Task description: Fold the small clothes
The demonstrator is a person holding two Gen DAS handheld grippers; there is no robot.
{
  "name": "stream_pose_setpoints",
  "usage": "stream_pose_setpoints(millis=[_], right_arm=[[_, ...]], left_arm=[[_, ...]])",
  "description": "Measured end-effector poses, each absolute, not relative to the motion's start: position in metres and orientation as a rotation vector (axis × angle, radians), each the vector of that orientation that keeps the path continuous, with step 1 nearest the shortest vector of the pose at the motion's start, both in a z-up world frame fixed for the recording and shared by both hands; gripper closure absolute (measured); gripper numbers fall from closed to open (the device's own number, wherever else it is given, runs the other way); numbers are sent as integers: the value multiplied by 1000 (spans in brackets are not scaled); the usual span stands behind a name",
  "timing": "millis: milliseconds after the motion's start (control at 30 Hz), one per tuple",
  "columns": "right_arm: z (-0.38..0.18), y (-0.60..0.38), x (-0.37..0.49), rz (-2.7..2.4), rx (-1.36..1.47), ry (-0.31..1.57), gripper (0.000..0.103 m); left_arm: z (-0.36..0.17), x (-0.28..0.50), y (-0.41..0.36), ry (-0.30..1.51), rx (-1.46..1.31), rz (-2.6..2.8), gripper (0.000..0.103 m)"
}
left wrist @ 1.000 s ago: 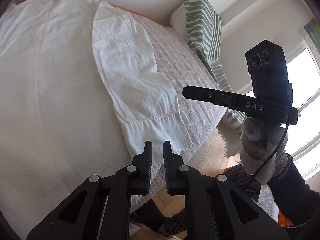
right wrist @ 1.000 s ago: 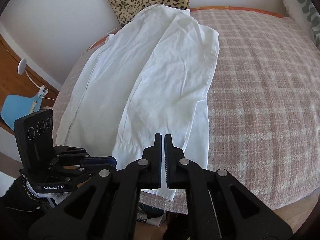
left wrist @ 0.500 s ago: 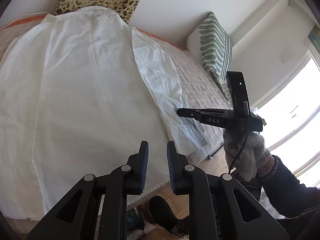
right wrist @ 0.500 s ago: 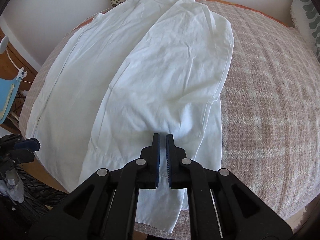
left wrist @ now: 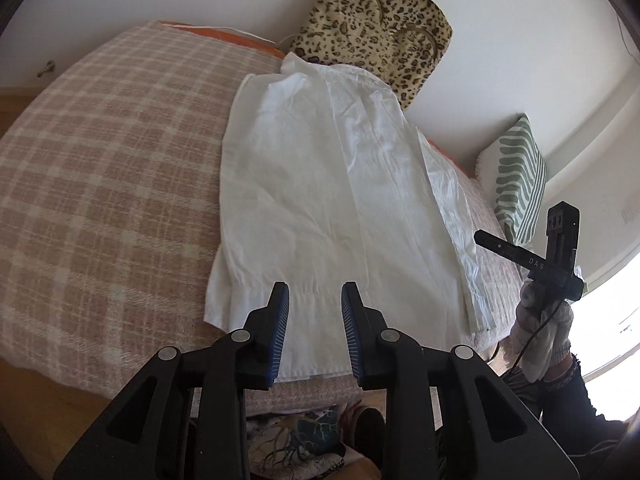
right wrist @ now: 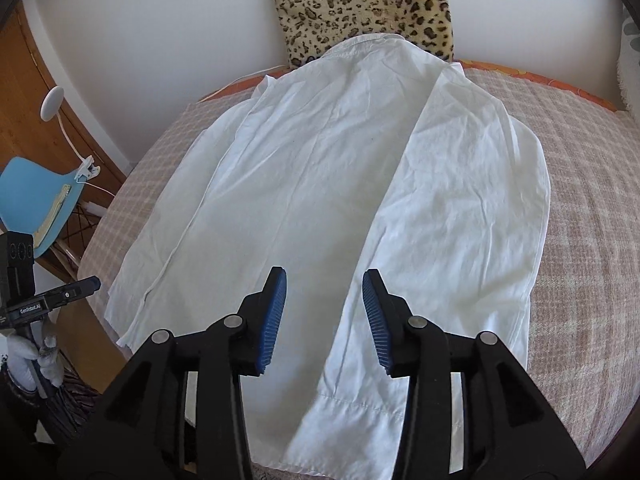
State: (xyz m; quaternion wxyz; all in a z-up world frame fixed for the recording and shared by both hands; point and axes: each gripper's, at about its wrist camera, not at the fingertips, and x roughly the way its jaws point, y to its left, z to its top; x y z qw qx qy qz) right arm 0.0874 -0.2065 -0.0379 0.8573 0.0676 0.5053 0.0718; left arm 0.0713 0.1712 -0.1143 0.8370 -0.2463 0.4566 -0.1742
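Observation:
A white shirt [left wrist: 328,184] lies flat along the checked bedspread [left wrist: 100,184], collar toward the wall, a sleeve folded in over its right side [right wrist: 460,208]. My left gripper [left wrist: 312,312] hovers over the shirt's near hem on its left side; its jaws are opening and nothing is pressed between the blue pads. My right gripper [right wrist: 325,304] hangs above the near right part of the shirt [right wrist: 320,168], jaws opening, empty. Each gripper shows in the other's view: the right one [left wrist: 532,260] in a gloved hand, the left one [right wrist: 60,294] at the bed's left edge.
A leopard-print cushion [left wrist: 376,36] leans on the wall behind the collar. A green-striped pillow [left wrist: 520,176] sits at the bed's right end. A blue chair [right wrist: 36,204] and a white lamp [right wrist: 54,102] stand left of the bed. Wooden floor runs below the near edge.
The left gripper has swung left, from the folded sleeve to the shirt's left hem, and its jaws have parted. The right gripper moved in over the shirt and went from shut to clearly open.

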Motion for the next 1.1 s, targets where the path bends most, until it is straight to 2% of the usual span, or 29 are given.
stream_pose_setpoints(millis=[67,233,500,667,767,933,1100], right_arm=[[-35,-191,91,170,120,1045,52],[-37,-161,96,212,83,1036,45],[-54,-151,98,237,142,1065,45],[-57,-149,99,240,165,1083,45],[-54,-152,103,248,218,1101,45],[-37,-151,125,269,291,1105,44],[-9,-124,173,292,246,1110,41]], left_arm=[[-123,71,190,990,-578,-335,69],[-140,71,217,1029,-680,-318,68],[-156,81,221,1052,-753,-357,68],[-162,90,212,1061,-738,-364,65],[-163,96,211,1049,-763,-382,59],[-169,104,207,1083,-865,-416,58],[-158,103,194,1053,-772,-390,63]])
